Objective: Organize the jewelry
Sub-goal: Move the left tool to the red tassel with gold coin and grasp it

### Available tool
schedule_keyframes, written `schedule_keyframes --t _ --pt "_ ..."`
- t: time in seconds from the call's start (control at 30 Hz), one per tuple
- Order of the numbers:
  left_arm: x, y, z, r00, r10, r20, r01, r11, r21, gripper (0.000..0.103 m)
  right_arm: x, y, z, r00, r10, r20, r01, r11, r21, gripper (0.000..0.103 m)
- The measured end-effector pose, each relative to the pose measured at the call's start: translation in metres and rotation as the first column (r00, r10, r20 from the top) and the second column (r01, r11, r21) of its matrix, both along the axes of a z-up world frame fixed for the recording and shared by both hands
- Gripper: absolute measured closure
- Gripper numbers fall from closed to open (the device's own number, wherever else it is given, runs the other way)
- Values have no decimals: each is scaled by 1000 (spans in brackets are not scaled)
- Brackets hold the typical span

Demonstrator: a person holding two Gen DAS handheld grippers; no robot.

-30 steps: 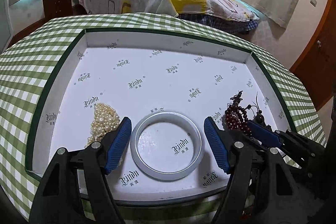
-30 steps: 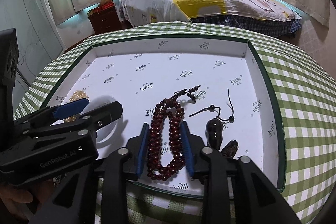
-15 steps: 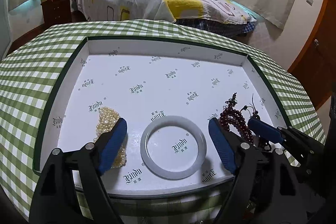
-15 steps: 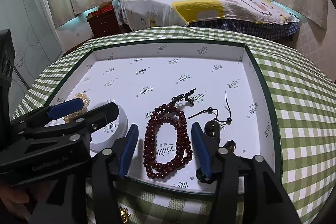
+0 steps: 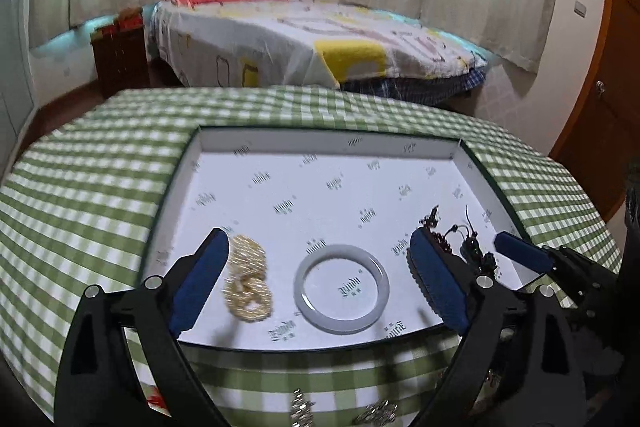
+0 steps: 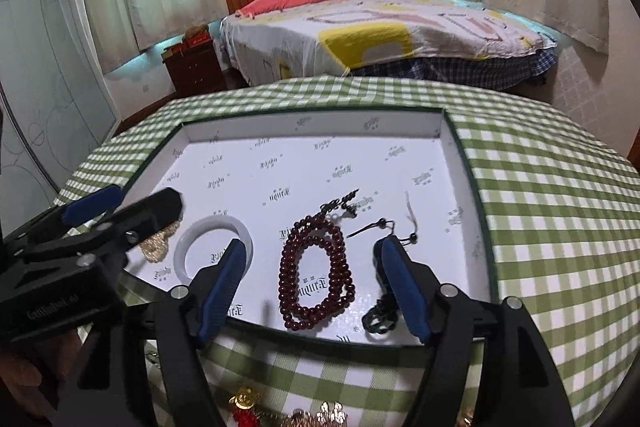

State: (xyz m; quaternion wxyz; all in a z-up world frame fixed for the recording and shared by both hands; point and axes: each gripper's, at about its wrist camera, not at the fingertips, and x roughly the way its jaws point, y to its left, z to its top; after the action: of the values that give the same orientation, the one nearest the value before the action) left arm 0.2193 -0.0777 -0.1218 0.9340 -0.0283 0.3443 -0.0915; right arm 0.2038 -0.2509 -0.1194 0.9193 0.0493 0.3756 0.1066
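A green-checked tabletop carries a white tray near its front edge. Both the left tool and the right tool hover spread and empty. Along the tray's front edge lie the pearl strand, white bangle and red bead strand.

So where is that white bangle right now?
The white bangle lies flat near the tray's front edge, between the pearl strand and red bead bracelet.
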Motion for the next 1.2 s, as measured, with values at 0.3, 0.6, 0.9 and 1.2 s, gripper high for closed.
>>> schedule_keyframes --t 0.3,0.6,0.9,1.2 --pt "-39 34 23 994 60 89 -61 998 19 13 -40 -9 21 997 -45 59 46 999 -7 34" --pt "-85 72 15 988 121 96 -127 990 55 13 -82 -7 21 993 -65 98 70 997 -42 34" --pt "-120 91 -15 988 155 14 -155 985 78 13 -111 2 1 997 -49 66 53 997 -62 34" --pt "-113 88 -29 990 139 -32 -136 987 84 22 -116 5 -10 998 -41 42 43 997 -60 34"
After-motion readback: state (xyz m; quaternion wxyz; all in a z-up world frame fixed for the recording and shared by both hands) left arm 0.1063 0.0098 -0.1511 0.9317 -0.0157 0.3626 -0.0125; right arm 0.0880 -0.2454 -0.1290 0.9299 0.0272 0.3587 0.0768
